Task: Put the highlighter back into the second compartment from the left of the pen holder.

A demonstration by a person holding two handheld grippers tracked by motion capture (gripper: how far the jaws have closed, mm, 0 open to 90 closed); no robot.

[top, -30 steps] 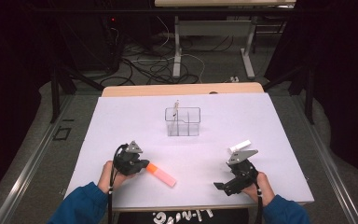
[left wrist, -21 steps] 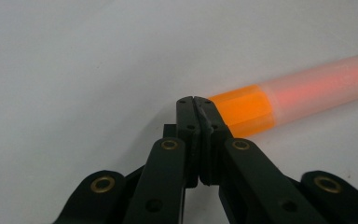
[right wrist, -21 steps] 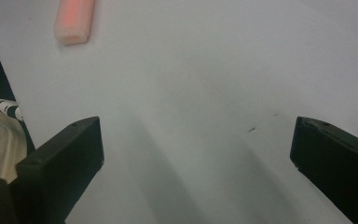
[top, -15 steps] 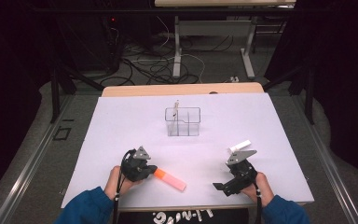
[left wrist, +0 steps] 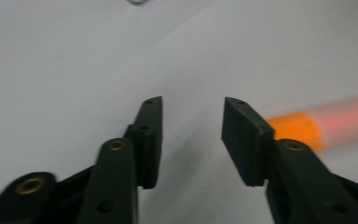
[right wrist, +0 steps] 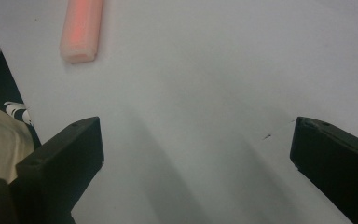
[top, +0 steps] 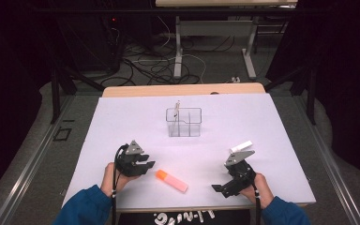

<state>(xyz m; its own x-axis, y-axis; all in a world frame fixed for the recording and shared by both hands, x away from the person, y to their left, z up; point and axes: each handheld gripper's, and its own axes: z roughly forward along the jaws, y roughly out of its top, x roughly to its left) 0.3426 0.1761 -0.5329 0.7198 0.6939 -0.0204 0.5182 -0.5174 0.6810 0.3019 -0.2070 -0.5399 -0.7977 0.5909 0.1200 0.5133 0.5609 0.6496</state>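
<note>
A: Your left hand-held gripper [top: 146, 165] has just been opening, and its jaws stand parted with nothing between them. The orange highlighter [top: 171, 180] lies flat on the table [top: 122, 122], near the front edge, just to the right of that gripper's tips.

B: So what can go wrong if you go for it from there?

A: In the left gripper view the highlighter [left wrist: 326, 123] sits off to the right behind one jaw, not in the gap. Close now and you pinch air, or that jaw nudges the orange cap and rolls the pen toward the near edge of the table.

B: And the right one?

A: Your right hand-held gripper [top: 225, 187] is released too, jaws wide over bare table, with the highlighter [right wrist: 80, 29] well off to its far left. It cannot steady the pen from there.

B: The clear organiser [top: 183, 122] stands far back at the middle.

A: Yes, well apart from the pen. If that is where the pen goes, a grip near one end likely lets it tilt and catch the rim
</note>
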